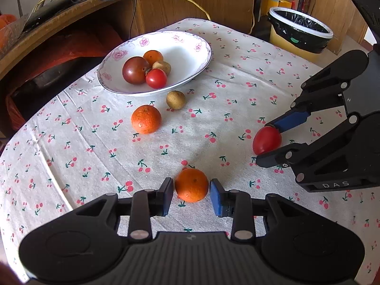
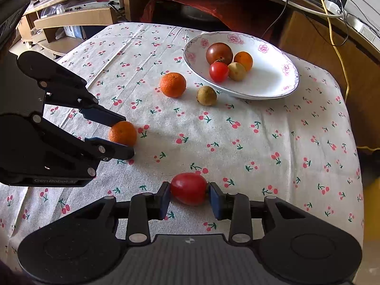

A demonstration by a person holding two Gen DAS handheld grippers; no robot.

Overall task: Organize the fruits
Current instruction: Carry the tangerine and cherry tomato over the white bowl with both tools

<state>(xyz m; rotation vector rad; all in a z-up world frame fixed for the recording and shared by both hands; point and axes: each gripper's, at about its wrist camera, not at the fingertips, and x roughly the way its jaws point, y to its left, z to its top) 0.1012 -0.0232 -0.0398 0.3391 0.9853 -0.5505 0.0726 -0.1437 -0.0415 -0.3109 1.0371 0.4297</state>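
An orange lies on the cherry-print cloth between the pads of my left gripper, which is open with a thin gap on each side. My right gripper is shut on a red tomato low over the cloth. Each view shows the other gripper at its side: the right gripper and the left gripper. Farther back, a flowered white bowl holds a dark tomato, a red tomato, a small orange and a brown fruit. A second orange and a brown fruit lie just outside the bowl.
A yellow bin with a black liner stands beyond the table's far right corner. Behind the table is a wooden desk with cables hanging over it. The cloth between the grippers and the bowl is bare.
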